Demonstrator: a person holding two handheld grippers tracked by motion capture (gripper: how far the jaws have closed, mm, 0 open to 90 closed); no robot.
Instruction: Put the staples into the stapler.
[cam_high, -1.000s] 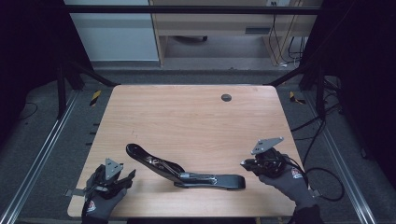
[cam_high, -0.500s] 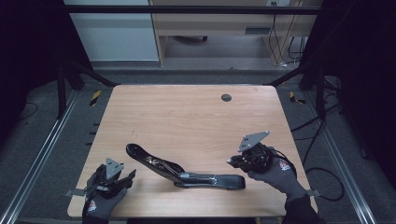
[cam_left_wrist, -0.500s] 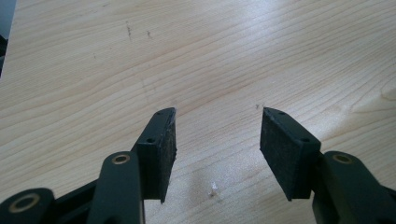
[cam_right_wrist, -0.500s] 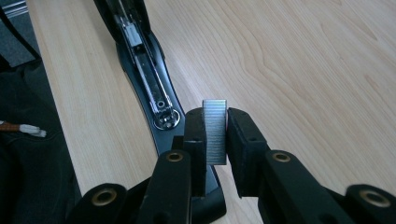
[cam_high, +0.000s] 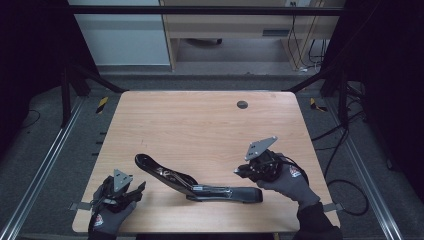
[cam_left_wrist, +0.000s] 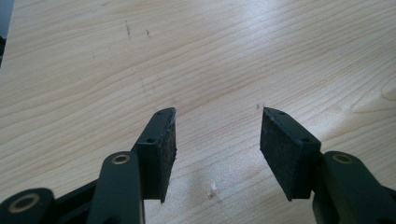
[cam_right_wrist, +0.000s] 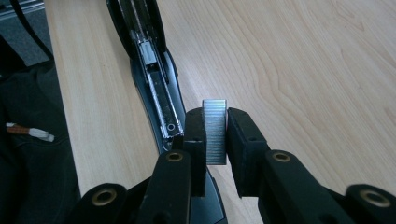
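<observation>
Your right tongs (cam_right_wrist: 215, 135) pinch a strip of staples (cam_right_wrist: 215, 130) between the two pads. The pads press on both sides of the strip, and it stands up between them, shiny and grey. Your right tongs (cam_high: 246, 171) hang just above the near end of the stapler (cam_high: 200, 184). The stapler is black and lies open on the bench (cam_high: 200, 130), near the front edge. In the right gripper view you look down into its open metal track (cam_right_wrist: 156, 74), just left of the staples.

Your left tongs (cam_left_wrist: 215, 140) are about half open and hold nothing. Bare wood shows between the pads. Your left tongs (cam_high: 134, 190) sit at the front left corner of the bench, a little apart from the stapler's far tip.
</observation>
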